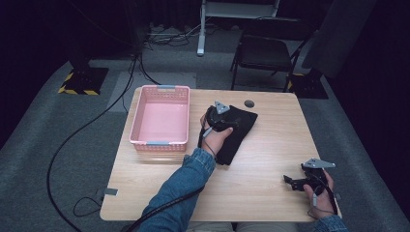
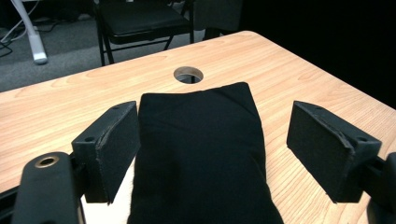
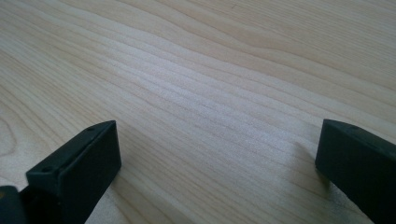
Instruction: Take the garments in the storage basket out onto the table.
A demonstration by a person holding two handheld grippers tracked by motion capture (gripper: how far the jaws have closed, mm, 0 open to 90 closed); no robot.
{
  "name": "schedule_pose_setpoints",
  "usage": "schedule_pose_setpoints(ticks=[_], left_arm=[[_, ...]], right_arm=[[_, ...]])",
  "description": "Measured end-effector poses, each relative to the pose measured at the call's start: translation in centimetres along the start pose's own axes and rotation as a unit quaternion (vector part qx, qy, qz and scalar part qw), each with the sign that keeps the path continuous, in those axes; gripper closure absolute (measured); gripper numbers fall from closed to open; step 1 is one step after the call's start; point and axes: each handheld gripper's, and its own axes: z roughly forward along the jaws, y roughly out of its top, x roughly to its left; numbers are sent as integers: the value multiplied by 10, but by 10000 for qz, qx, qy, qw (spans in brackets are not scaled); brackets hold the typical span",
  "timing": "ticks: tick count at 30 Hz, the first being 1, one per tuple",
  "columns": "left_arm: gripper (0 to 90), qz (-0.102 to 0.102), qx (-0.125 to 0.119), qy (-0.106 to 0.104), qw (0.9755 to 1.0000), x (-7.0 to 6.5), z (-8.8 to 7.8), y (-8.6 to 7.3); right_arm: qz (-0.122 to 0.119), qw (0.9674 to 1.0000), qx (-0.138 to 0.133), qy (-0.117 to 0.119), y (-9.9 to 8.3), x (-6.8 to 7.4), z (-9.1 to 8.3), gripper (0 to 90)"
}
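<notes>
dark floor and cables ring the wooden table (image 1: 270, 159), with a pink basket (image 1: 160, 120) on its left part and a chair behind. i have the black cloth (image 1: 238, 129) folded into a long pad near the table's middle, just right of the basket and short of the round cable hole (image 1: 249, 103). my left gripper (image 2: 212, 154) hangs over it with jaws apart; in the left gripper view the pads stand either side of the cloth, the left one close against its edge, the right one clear of it, so nothing is gripped. my right gripper (image 1: 294, 181) rests low by the near right corner, jaws wide over bare wood, well apart from the cloth. i judge a fold is laid down and let go. next, i think, the cloth goes to the basket: i'd need to pinch the whole stack so the layers don't slip open, then lift it over the near wall.
</notes>
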Motion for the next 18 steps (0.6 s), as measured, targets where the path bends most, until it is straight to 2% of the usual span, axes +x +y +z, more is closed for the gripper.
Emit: schedule_pose_setpoints(ticks=[5, 18], left_arm=[[142, -6, -60, -35, 10000, 2, -7, -2], [133, 221, -169, -110, 9996, -7, -33, -2]], right_arm=[[3, 10000, 1, -2, 0, 0, 0, 0], [3, 10000, 1, -1, 0, 0, 0, 0]])
